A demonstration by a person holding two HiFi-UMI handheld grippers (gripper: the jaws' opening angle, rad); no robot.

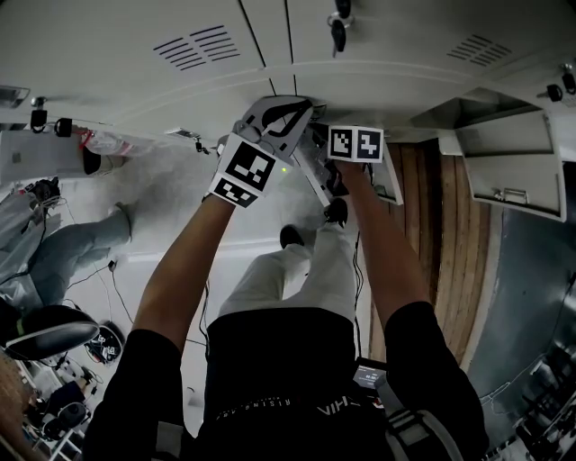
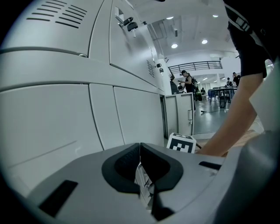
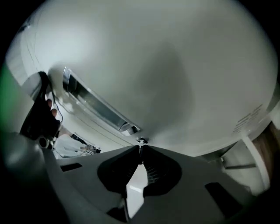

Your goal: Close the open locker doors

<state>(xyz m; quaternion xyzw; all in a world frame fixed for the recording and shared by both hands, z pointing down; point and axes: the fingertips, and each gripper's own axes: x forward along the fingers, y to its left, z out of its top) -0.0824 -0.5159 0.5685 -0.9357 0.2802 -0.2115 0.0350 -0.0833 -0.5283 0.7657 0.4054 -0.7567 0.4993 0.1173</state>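
White lockers (image 1: 270, 45) run across the top of the head view. One locker door (image 1: 508, 171) at the right hangs open, its handle (image 1: 513, 194) showing. My left gripper (image 1: 281, 115) is shut and empty, its tips close to the lockers' lower edge; in the left gripper view its tips (image 2: 140, 145) meet in front of shut locker fronts (image 2: 65, 113). My right gripper (image 1: 315, 149) is just to its right. In the right gripper view its tips (image 3: 141, 148) meet at a small metal lock piece (image 3: 141, 141) on a white door (image 3: 166, 70) with a recessed handle (image 3: 96, 105). Whether they pinch that piece is unclear.
A wooden floor strip (image 1: 441, 243) lies below the open door. Another person (image 1: 63, 243) sits at the left with gear on the floor. Keys hang in locks (image 1: 338, 27) above. People and tables (image 2: 218, 94) are far down the hall.
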